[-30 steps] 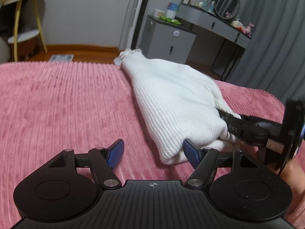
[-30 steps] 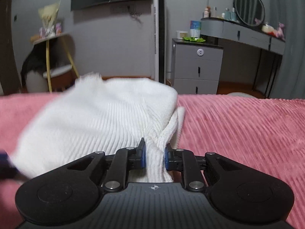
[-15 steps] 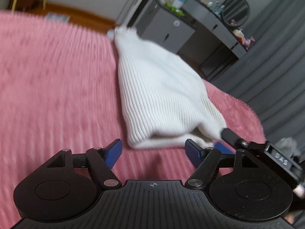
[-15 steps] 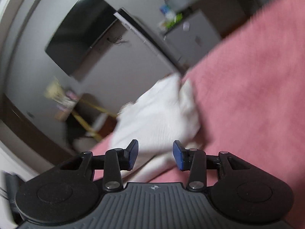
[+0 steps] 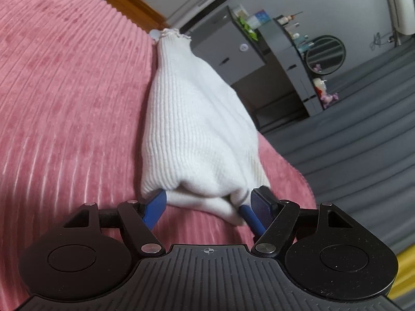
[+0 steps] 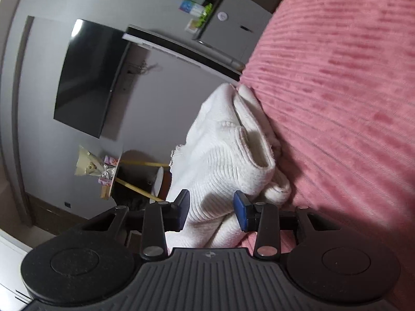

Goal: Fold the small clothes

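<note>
White knit top, one fold made, both claws around its near end

White ribbed top (image 5: 197, 129) lies folded on the pink bedspread (image 5: 64, 90). From my left claw (image 5: 207, 204), the fingers stand wide around its near fold, not pressing. A second ago that claw was still short of the cloth.

From my right claw (image 6: 211, 212), the fingers are part open with cloth between them; they have just been closing a little, after letting go. Next I must grip both corners evenly.

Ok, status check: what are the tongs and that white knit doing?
Left tongs open, straddling folded end of white knit. Right tongs just closing around its edge, grip unclear. Knit lies on pink bedspread. Nothing blocking.
</note>
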Motion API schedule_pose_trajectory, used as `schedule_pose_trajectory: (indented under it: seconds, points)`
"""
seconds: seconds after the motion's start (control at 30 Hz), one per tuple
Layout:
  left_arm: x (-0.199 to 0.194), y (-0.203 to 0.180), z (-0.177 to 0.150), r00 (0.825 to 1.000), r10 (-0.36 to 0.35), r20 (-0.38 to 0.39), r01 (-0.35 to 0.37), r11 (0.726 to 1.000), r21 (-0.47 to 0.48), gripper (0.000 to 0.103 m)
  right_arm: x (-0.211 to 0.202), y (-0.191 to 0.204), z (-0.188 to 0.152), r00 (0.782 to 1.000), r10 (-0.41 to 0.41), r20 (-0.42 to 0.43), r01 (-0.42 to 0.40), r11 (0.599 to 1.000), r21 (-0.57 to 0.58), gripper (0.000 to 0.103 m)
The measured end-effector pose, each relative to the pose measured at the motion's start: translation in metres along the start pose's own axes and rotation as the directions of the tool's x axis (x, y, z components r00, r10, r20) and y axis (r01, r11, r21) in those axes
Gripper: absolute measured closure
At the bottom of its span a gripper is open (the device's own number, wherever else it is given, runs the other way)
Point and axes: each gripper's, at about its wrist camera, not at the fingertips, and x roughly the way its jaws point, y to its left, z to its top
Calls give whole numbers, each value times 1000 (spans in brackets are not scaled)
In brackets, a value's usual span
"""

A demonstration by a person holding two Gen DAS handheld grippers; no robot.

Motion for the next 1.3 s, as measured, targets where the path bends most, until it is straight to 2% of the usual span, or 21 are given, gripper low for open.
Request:
schedule_pose_trajectory:
  seconds: [0.07, 0.17, 0.23, 0.37, 0.43, 0.47, 0.5, 0.53, 0.6, 0.67, 0.73, 0.83, 0.93, 1.0, 1.1, 1.17, 1.23, 1.3]
  points:
    - [4, 0, 0, 1000, -11, -6, 11, 1000, -10, 27, 0, -4, -2, 1000, -9, -1, 9, 1000, 8, 65]
    - [10, -2, 4, 1000, 11, 29, -11, 1000, -7, 27, 8, -9, -2, 1000, 10, -15, -9, 999, 50, 64]
    - [19, -3, 5, 997, 43, 59, -43, 999, 7, 33, 15, -5, -2, 1000, 0, -18, 1, 999, 36, 63]
    - [28, -2, 11, 994, 92, 61, -94, 995, 33, 67, 28, -9, 0, 1000, -25, -17, 26, 997, 68, 64]
    - [27, -1, 14, 992, 108, 64, -111, 993, 49, 79, 33, -13, 3, 1000, -26, -12, 27, 996, 82, 67]
    - [25, -2, 15, 990, 123, 67, -128, 990, 66, 86, 34, -16, 5, 1000, -28, -11, 29, 995, 94, 79]
    - [24, -3, 16, 988, 138, 62, -143, 986, 84, 88, 35, -18, 7, 1000, -25, -6, 26, 995, 100, 88]
    - [22, -4, 17, 987, 149, 60, -154, 983, 101, 89, 34, -17, 8, 1000, -31, 2, 31, 996, 78, 91]
    - [15, -14, 16, 978, 196, 76, -206, 964, 165, 89, 25, 0, 5, 992, -104, 71, 109, 991, -75, 95]
    - [7, -28, 10, 964, 239, 119, -263, 926, 270, 89, 13, 18, -3, 983, -115, 141, 146, 962, -229, 96]
    - [13, -30, 7, 952, 287, 110, -307, 899, 312, 89, 8, 23, -11, 975, -132, 181, 184, 933, -310, 96]
    - [31, -18, -2, 931, 350, 100, -362, 860, 360, 87, 27, 12, -17, 947, -274, 169, 320, 862, -393, 96]
    - [31, -23, -10, 924, 356, 140, -381, 819, 429, 87, 38, 6, -22, 940, -293, 175, 341, 803, -489, 96]
    - [30, -26, -9, 925, 356, 130, -376, 816, 439, 85, 37, 12, -17, 940, -304, 156, 341, 794, -503, 95]
    - [26, -27, -7, 930, 348, 115, -361, 819, 446, 78, 30, 15, -7, 950, -291, 112, 307, 809, -501, 87]
    - [23, -31, -9, 932, 344, 110, -353, 806, 475, 70, 18, 20, -3, 943, -312, 114, 325, 797, -509, 61]
    - [20, -35, -13, 935, 342, 96, -340, 785, 517, 60, 3, 28, -3, 939, -308, 153, 340, 766, -545, 56]
    - [12, -38, -18, 939, 337, 75, -319, 765, 559, 42, -7, 33, -4, 934, -309, 181, 356, 748, -560, 52]
